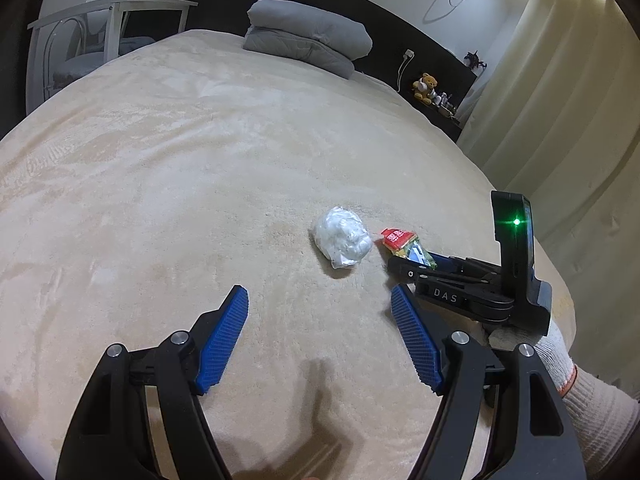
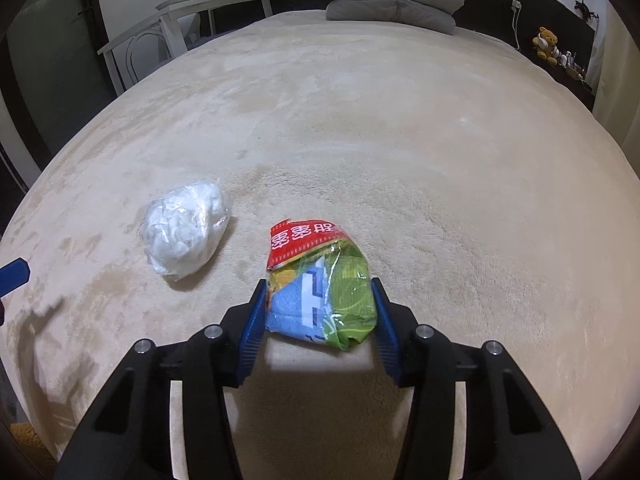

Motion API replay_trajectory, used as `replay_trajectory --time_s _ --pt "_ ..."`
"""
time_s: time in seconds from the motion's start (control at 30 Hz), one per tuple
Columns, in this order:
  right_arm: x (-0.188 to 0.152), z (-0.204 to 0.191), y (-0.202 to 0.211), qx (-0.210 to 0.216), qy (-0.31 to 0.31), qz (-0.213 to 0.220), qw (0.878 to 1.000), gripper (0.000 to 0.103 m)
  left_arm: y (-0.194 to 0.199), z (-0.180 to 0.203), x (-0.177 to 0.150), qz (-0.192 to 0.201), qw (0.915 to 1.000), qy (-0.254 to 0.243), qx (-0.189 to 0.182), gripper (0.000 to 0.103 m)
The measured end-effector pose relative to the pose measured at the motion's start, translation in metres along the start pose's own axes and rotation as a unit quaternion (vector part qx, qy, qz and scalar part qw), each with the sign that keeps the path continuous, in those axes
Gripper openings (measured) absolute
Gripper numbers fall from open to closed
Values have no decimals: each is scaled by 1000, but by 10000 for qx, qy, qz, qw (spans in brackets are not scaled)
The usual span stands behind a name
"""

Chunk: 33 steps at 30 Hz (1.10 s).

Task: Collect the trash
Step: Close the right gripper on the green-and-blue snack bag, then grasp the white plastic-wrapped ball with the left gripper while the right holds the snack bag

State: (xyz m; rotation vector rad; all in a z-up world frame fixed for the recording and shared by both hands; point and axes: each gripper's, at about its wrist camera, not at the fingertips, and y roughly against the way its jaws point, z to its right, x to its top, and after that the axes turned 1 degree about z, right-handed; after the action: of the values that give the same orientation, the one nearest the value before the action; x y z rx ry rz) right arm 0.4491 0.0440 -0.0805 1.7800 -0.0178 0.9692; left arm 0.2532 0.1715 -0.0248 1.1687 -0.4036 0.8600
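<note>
1. Your right gripper (image 2: 320, 308) is clamped on the wrapper (image 2: 320, 284). Both blue pads touch its sides.
2. The wrapper is thin, shiny plastic, crinkled and folded. It has a red band with white letters at the top, and green, blue and yellow below.
3. The wrapper lies on the bed (image 2: 400, 140), close in front of you.
4. Your left gripper (image 1: 320, 308) has its jaws apart, with nothing between them. Its pads are blue and ribbed.
5. The white bag (image 1: 341, 241) sits on the bed ahead of the left gripper, just beside the wrapper. It is a round, lumpy ball of crumpled white stuff in clear plastic.
6. The bed cover is soft, fuzzy and beige, with brushed marks in it.
7. Gray folded pillows (image 1: 308, 38) lie at the far end. A small teddy bear (image 1: 425, 87) sits on a dark shelf at the right.
8. Only the left view shows your right glove (image 1: 560, 364), white and knitted, and a green light on the right gripper.
9. Only the right view shows the wrapper's whole front and both pads pressing it.
</note>
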Motion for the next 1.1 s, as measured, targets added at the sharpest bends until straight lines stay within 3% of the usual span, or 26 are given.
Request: replay_trajectory --time_s 0.47,0.93,1.1 --pt "-8 20 44 222 -167 220 9994 49 -48 19 18 64 9997 -199 -133 73" --pt "-16 42 73 303 -111 360 9988 49 -122 37 29 -289 9978 -515 296 73" --pt "-16 47 73 318 -88 370 9988 49 -133 37 32 -334 9980 -348 407 73"
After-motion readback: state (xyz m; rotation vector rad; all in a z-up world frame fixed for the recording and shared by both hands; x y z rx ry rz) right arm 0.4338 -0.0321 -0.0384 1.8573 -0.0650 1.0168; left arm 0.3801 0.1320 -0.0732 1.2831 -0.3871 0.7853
